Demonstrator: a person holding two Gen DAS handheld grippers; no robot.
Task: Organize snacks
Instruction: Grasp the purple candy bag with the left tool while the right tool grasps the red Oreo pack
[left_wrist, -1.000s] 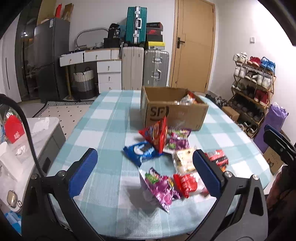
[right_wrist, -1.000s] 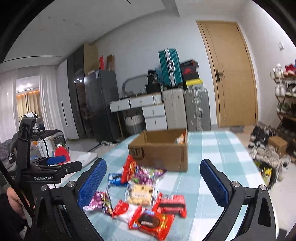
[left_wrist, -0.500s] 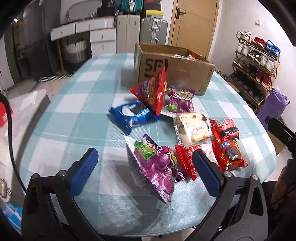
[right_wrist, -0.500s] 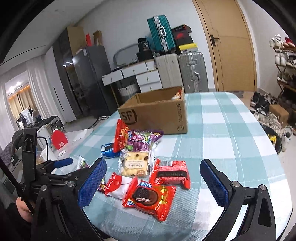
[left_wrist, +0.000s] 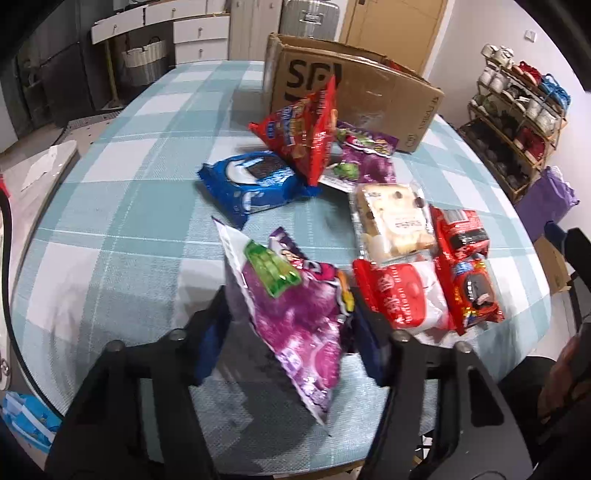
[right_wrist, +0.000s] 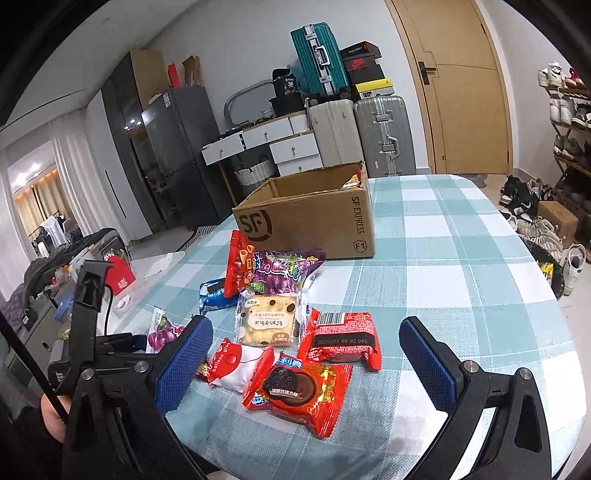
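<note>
My left gripper (left_wrist: 291, 325) is closing on the purple bag (left_wrist: 295, 306), which stands tilted between its jaws at the near edge of the counter (left_wrist: 122, 206); the pads look to be at the bag's sides, though blur keeps me from telling how firmly they bite. I take this bag first because it lies nearest and apart from the heap. My right gripper (right_wrist: 306, 354) hangs with jaws wide apart and nothing in them, over the Oreo pack (right_wrist: 295, 387) and the red pack (right_wrist: 343, 339), ready for the next pick. The other snacks lie loose between me and the box (right_wrist: 310, 218), which stands open at the far side, one packet already showing at its back corner. That is where I judge the bag should go.
</note>
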